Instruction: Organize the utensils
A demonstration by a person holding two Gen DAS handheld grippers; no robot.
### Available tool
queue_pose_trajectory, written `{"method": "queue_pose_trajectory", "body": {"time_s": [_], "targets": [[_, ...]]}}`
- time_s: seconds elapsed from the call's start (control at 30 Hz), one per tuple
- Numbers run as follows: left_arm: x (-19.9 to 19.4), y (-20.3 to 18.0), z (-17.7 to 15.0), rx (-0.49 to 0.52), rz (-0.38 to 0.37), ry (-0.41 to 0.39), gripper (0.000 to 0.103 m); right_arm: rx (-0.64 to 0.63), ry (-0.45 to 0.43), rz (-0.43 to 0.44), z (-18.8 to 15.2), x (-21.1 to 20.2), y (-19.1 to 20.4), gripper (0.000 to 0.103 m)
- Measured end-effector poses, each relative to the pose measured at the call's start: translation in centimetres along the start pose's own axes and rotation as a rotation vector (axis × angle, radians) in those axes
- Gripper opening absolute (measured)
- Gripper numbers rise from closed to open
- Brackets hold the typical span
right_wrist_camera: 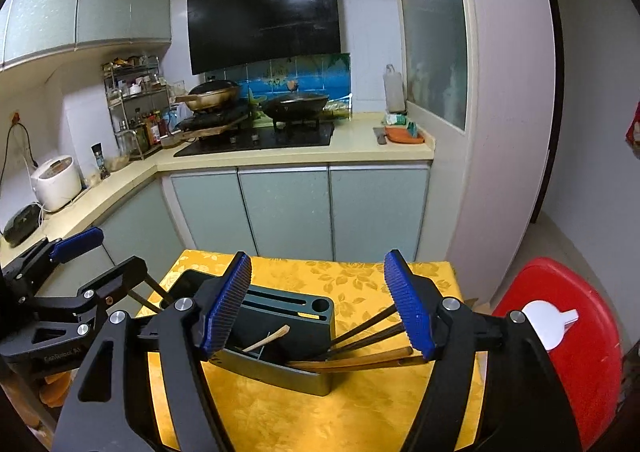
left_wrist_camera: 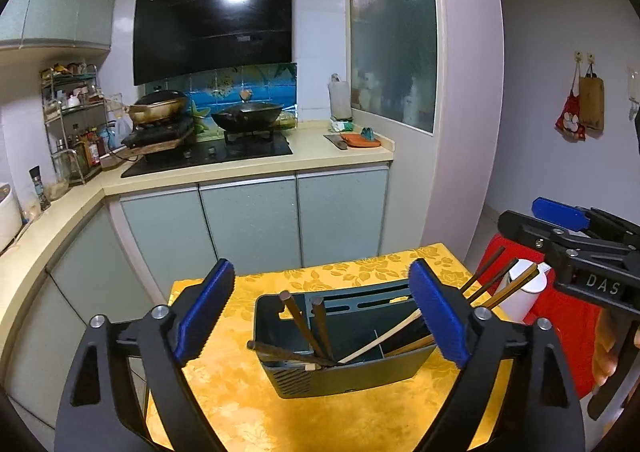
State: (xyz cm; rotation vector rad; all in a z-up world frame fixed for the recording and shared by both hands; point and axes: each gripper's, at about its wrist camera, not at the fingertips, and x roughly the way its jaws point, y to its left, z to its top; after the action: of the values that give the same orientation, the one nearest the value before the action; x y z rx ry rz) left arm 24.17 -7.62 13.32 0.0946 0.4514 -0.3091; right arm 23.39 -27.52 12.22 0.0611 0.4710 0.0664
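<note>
A dark grey-green utensil holder [left_wrist_camera: 360, 372] stands on a small table with a yellow floral cloth [left_wrist_camera: 248, 404]; it also shows in the right wrist view [right_wrist_camera: 288, 328]. Several chopsticks lean inside it, dark ones [left_wrist_camera: 304, 326] and pale wooden ones [left_wrist_camera: 380, 340], with tips sticking out to the right [right_wrist_camera: 360, 326]. My left gripper [left_wrist_camera: 320, 316] is open and empty, just above the holder. My right gripper [right_wrist_camera: 318, 304] is open and empty, above the holder's right part. The right gripper also shows at the left wrist view's right edge [left_wrist_camera: 580, 252].
A red stool [right_wrist_camera: 580, 332] with a white cup [right_wrist_camera: 550, 324] stands right of the table. Behind are pale green cabinets [right_wrist_camera: 288, 208], a counter with a stove and two woks [right_wrist_camera: 296, 106], a spice rack [right_wrist_camera: 136, 104] and a rice cooker [right_wrist_camera: 56, 182].
</note>
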Motion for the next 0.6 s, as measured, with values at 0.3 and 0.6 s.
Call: {"method": "queue_pose_trajectory", "body": {"time_s": [0.3,0.6], "targets": [[-2.2,0.2,-2.3,-0.031,0.016,-0.011,0.093,-0.015,-0.019,-0.032,-2.3,-2.1,0.3,0.073],[-4.1,-0.2,-5.8,-0.033,0.038,-0.003,0.093,-0.008,-0.022,-0.055,-6.1,-3.7,1.1,0.082]]}}
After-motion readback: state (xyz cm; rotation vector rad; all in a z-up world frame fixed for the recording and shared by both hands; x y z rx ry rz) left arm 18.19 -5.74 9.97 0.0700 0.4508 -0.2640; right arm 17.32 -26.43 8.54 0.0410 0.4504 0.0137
